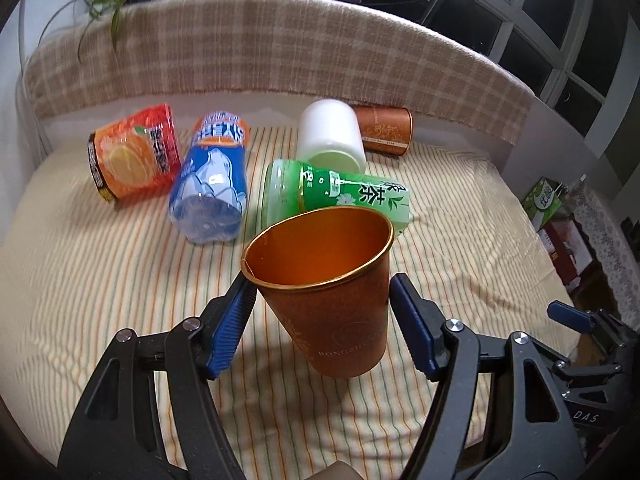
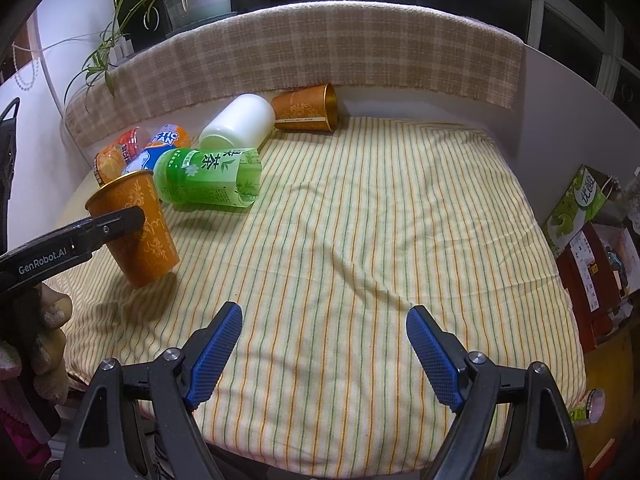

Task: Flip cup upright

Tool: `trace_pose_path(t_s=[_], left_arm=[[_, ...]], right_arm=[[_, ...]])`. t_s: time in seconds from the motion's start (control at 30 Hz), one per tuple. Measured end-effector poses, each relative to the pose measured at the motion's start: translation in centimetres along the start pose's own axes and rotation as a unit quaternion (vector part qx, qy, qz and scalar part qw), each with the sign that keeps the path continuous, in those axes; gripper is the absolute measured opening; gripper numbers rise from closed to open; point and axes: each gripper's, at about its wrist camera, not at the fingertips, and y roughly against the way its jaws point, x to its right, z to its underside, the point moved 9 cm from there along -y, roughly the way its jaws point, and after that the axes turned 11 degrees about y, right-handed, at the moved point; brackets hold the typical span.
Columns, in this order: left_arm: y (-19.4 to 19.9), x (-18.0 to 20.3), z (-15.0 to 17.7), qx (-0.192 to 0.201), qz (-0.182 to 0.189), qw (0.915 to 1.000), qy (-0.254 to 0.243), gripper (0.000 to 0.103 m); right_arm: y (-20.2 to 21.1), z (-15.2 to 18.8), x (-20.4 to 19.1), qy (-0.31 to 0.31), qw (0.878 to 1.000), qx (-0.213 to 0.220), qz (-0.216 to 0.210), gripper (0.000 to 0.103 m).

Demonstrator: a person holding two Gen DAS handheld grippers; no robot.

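An orange paper cup (image 1: pixel 336 300) stands mouth up, slightly tilted, on the striped cloth between the fingers of my left gripper (image 1: pixel 320 320). The left pad touches its rim; the right pad stands just apart from it, so the jaws are open around the cup. The right wrist view shows the same cup (image 2: pixel 136 228) with the left gripper (image 2: pixel 80 236) beside it. A second orange cup (image 1: pixel 384 130) lies on its side at the back, also in the right wrist view (image 2: pixel 306 108). My right gripper (image 2: pixel 324 344) is open and empty over the cloth.
Lying on their sides behind the cup are a green tea cup (image 1: pixel 340 196), a white cup (image 1: pixel 332 136), a blue cup (image 1: pixel 212 184) and an orange-print cup (image 1: pixel 134 152). A plaid backrest (image 1: pixel 280 48) bounds the far side. Boxes (image 2: pixel 580 232) stand right of the table.
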Motion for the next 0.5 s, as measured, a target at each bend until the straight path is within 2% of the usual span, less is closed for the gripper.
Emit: trace_pose_path(t_s=[0.5], left_arm=[[0.53,0.82,-0.3,0.046,-0.029,0.9971,-0.054,0.071]], right_arm=[[-0.01,-0.06,-0.02,0.0,1.0,-0.002,-0.001,0.086]])
